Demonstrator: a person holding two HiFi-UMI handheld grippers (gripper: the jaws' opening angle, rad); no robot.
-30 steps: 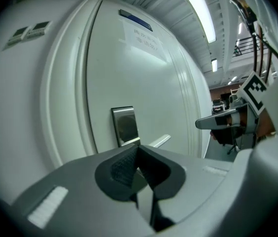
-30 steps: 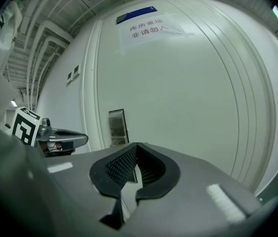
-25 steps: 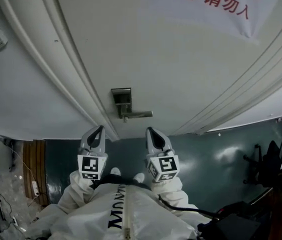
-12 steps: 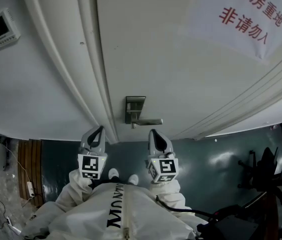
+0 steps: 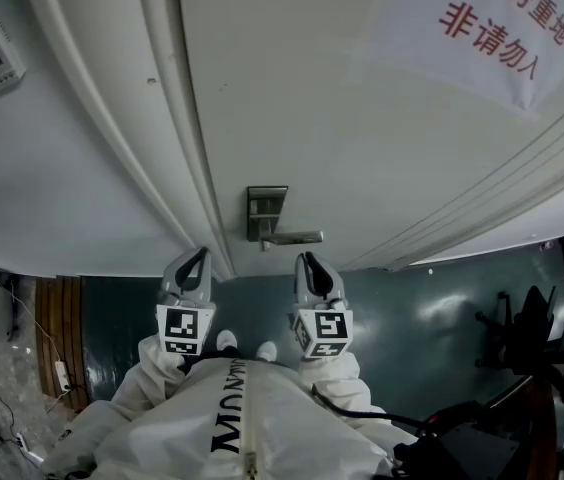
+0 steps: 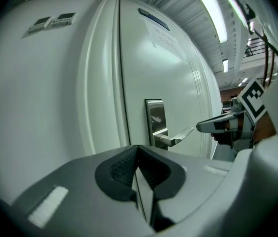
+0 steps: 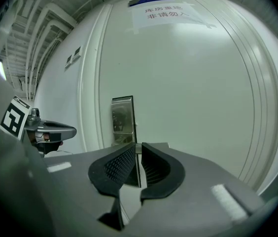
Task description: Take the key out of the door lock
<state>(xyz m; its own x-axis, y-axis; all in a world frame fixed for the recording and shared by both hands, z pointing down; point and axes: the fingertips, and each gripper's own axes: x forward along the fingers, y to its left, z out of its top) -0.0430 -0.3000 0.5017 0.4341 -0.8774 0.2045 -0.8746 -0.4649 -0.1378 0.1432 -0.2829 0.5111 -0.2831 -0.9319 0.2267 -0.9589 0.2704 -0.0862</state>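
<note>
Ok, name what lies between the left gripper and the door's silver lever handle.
Nothing: in the left gripper view, bare air separates the left gripper from the silver lever handle.

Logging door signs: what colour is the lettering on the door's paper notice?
Red, on the white notice, clearest in the head view.

Open air before the lock plate [image 5: 267, 206]; only the lever handle [image 5: 297, 237] juts into it.
</note>
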